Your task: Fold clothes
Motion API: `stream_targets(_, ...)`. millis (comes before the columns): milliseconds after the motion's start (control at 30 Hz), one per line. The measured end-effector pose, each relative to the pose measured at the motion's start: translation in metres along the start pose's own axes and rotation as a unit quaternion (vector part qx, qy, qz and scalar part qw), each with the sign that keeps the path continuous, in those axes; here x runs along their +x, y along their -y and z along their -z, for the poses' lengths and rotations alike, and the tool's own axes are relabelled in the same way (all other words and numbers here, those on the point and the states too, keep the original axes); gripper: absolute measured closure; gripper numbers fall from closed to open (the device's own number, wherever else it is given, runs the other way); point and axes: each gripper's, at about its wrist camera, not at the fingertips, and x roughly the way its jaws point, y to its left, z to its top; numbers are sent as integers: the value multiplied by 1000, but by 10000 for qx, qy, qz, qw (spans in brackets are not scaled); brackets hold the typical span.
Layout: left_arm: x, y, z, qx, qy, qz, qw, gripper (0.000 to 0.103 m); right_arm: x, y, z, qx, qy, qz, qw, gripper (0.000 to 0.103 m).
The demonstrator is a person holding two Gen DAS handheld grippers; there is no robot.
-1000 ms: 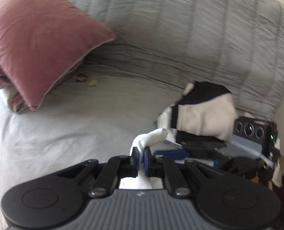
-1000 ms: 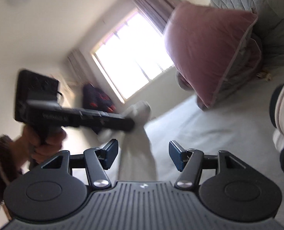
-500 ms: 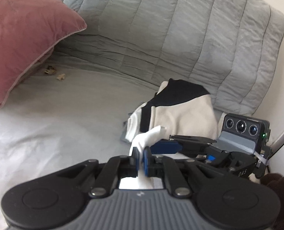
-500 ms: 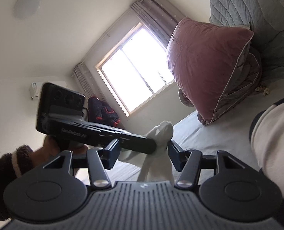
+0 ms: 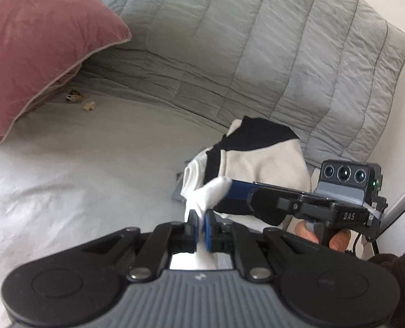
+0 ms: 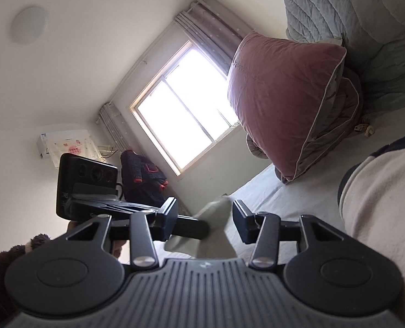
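Note:
My left gripper [image 5: 199, 229] is shut on a bunched white cloth [image 5: 212, 192] held above the bed. In the right wrist view that cloth [image 6: 216, 213] sits between the fingers of my right gripper [image 6: 205, 214], whose jaws are closing; a gap still shows on both sides of the fabric. The left gripper [image 6: 202, 228] crosses that view from the left, pinching the same bunch. My right gripper [image 5: 229, 188] reaches in from the right, level with the top of the cloth. A folded cream and black garment [image 5: 259, 161] lies on the bed behind.
A pink pillow [image 5: 38, 49] leans at the back left against a grey quilt [image 5: 257, 54]. The pale bed sheet [image 5: 79, 169] spreads to the left. Small scraps [image 5: 78, 99] lie by the pillow. A window [image 6: 186, 109] and a wall are beyond the bed.
The right gripper's fingers have drawn in around the white cloth and it has moved closer to the left gripper's tips. The left gripper keeps its hold and has turned a little.

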Motion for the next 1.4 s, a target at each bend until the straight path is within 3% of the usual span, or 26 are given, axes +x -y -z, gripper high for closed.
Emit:
stream_targets(100,-14,0,3,-32,106,34,9999,98,1,0,2,9,-4,-39,10000,54)
stream_targets(300,-27,7,7,-39,100,335,9994,98,1,0,5,190,20,-570,9982,56)
stream_targets(367,-27,12,7,3,95,452,9989,98,3,-2,5,220,-17,-767,9968,71)
stream_targets(400,-25,13,8,20,81,434,9990,98,4,-2,5,242,-45,-804,9965,96)
stream_targets(500,-21,15,9,64,36,357,9993,98,4,-2,-2,508,-124,-547,9971,99)
stream_targets(600,-19,13,13,22,98,294,9995,89,-1,2,-14,735,-451,249,9960,99)
stream_targets(667,-16,9,20,-54,136,230,9996,67,-5,0,-19,687,-616,548,9942,99)
stream_targets(700,-11,8,24,-51,82,155,9998,62,-6,-4,-22,616,-678,696,9934,99)
stream_targets(833,15,9,39,107,-306,-42,9995,60,-5,-11,-23,436,-856,1095,9893,99)
stream_targets(1000,38,19,57,658,-701,-277,9950,58,-5,-8,-18,528,-893,969,9899,99)
stream_targets(1267,19,7,57,298,368,-594,9971,63,-2,-9,-18,569,-932,937,9896,99)
stream_targets(1300,19,6,57,246,442,-534,9973,67,-1,-9,-18,584,-937,934,9895,99)
stream_targets(1367,24,6,55,103,457,-326,9984,100,0,-9,-18,639,-940,921,9892,99)
stream_targets(1400,25,5,53,9,484,-317,9983,100,1,-9,-18,685,-939,903,9891,99)
